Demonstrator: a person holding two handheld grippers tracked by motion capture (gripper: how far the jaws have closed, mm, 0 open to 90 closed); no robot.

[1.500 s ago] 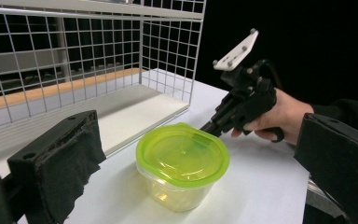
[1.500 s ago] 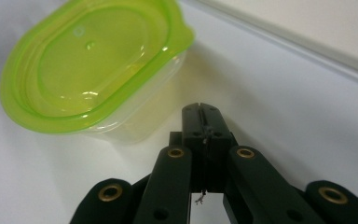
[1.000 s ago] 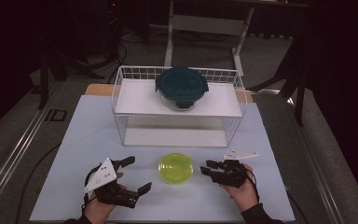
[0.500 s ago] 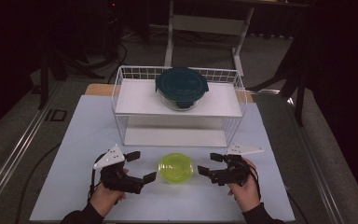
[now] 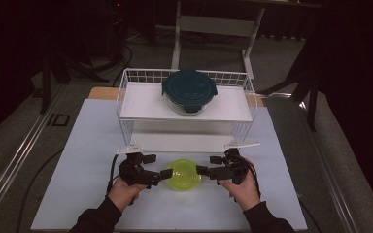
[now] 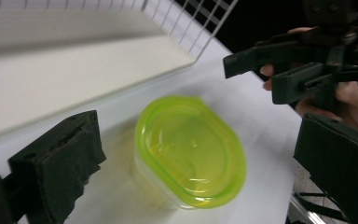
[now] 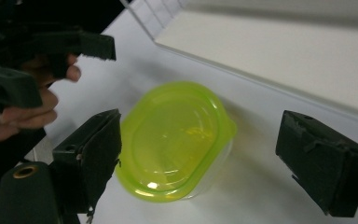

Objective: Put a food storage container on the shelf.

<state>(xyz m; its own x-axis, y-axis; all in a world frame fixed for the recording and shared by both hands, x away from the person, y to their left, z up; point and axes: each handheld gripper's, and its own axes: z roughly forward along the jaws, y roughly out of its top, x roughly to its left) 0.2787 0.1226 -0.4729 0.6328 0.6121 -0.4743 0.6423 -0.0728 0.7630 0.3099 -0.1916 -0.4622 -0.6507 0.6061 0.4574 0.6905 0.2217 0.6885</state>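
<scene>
the lime-green lidded container [image 5: 183,174] sits on the white tabletop [image 5: 77,160], just in front of the white wire rack [image 5: 126,92] and near the tabletop's front edge. its lid is on, translucent green over a clear tub.

the left tool [image 5: 161,174] comes in level from the container's left side, held in the person's left hand [image 5: 124,190]. in the left gripper view its two black jaws stand wide apart with the container [image 6: 190,149] between them and bare tabletop showing on either side of it, so neither pad presses on it. seen from above, its tips are just beside the container's left rim.

the right tool [image 5: 203,170] comes in level from the container's right side, held in the right hand [image 5: 243,189]. its jaws have just been opening and now stand wide; in the right gripper view the container [image 7: 175,140] lies between them, the left pad just beside its rim and the right pad well apart from it. nothing is gripped.

behind the container, on the rack's upper shelf, rests a round glass bowl with a dark teal lid [image 5: 189,90].
</scene>
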